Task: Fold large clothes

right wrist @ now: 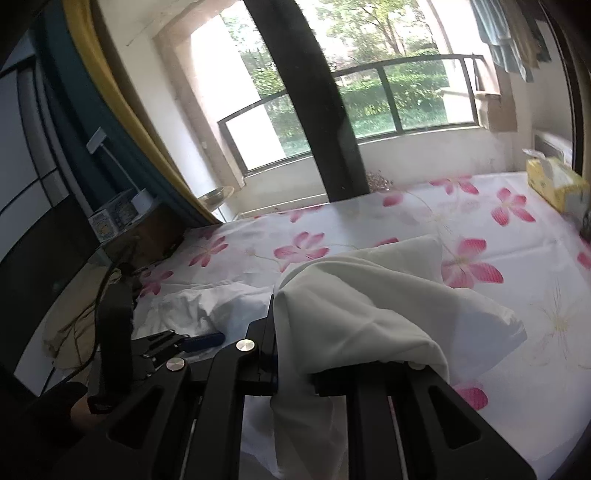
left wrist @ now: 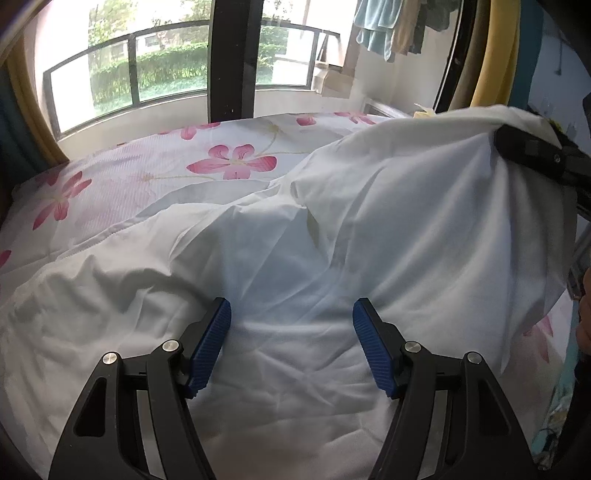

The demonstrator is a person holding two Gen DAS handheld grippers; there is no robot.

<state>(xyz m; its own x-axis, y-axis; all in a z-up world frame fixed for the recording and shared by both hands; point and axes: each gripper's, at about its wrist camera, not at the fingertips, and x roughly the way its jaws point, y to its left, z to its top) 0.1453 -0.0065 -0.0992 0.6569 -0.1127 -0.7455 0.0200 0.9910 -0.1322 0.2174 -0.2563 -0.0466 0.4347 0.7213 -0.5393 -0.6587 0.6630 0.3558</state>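
Observation:
A large white garment [left wrist: 295,240] lies crumpled on a bed with a pink-flowered sheet [left wrist: 147,162]. My left gripper [left wrist: 291,310] is open, its blue pads [left wrist: 214,339] resting on the cloth with a flat stretch of fabric between them. At the upper right of the left wrist view, my right gripper [left wrist: 517,147] is shut on a raised part of the garment, which hangs from it in a big fold. In the right wrist view the white garment [right wrist: 369,302] drapes over the right gripper [right wrist: 291,343] and hides its fingertips. The left gripper [right wrist: 199,341] shows low at the left.
The flowered sheet [right wrist: 517,277] stretches bare beyond the garment toward the window. A yellow tissue box [right wrist: 554,184] sits at the bed's far right corner. A bedside stand with small boxes [right wrist: 122,218] is at the left. Clothes hang [left wrist: 388,29] by the window.

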